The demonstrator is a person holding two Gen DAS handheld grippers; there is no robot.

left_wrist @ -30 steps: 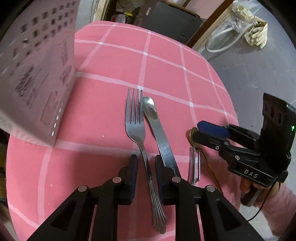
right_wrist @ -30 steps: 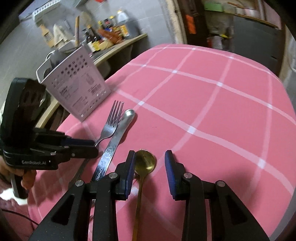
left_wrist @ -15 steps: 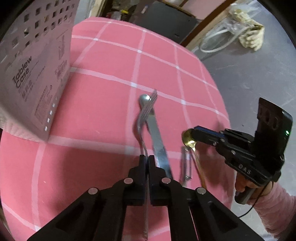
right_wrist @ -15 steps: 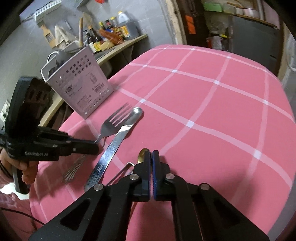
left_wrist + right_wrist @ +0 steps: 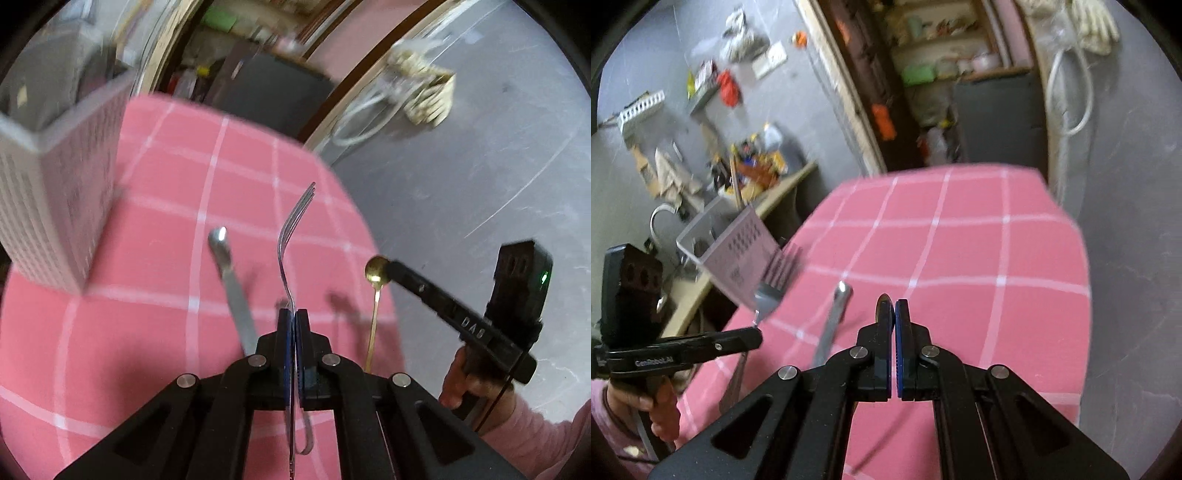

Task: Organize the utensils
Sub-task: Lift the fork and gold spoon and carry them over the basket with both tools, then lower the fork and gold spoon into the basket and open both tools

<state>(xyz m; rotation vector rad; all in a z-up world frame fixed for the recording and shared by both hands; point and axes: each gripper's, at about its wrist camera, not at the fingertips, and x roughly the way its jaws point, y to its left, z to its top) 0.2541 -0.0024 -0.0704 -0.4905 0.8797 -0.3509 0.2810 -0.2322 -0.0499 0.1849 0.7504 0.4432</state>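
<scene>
My left gripper (image 5: 294, 314) is shut on a steel fork (image 5: 290, 236) and holds it above the pink checked tablecloth (image 5: 147, 258), tines pointing away. My right gripper (image 5: 894, 304) is shut on a small gold spoon (image 5: 375, 275); only the bowl's edge (image 5: 882, 298) shows past its fingers. A steel knife (image 5: 232, 284) lies on the cloth left of the fork and also shows in the right wrist view (image 5: 833, 321). The white perforated utensil holder (image 5: 55, 199) stands at the left; in the right wrist view the holder (image 5: 738, 251) is behind the fork (image 5: 775, 280).
A thin metal tool (image 5: 733, 384) lies on the cloth near the front edge. The table's right edge (image 5: 369, 236) drops to grey floor. A cluttered side counter (image 5: 764, 184) stands beyond the holder.
Both grippers have risen off the cloth, the left carrying the fork and the right the gold spoon. The knife stays on the cloth. The views are tilted up and blurred with motion.
</scene>
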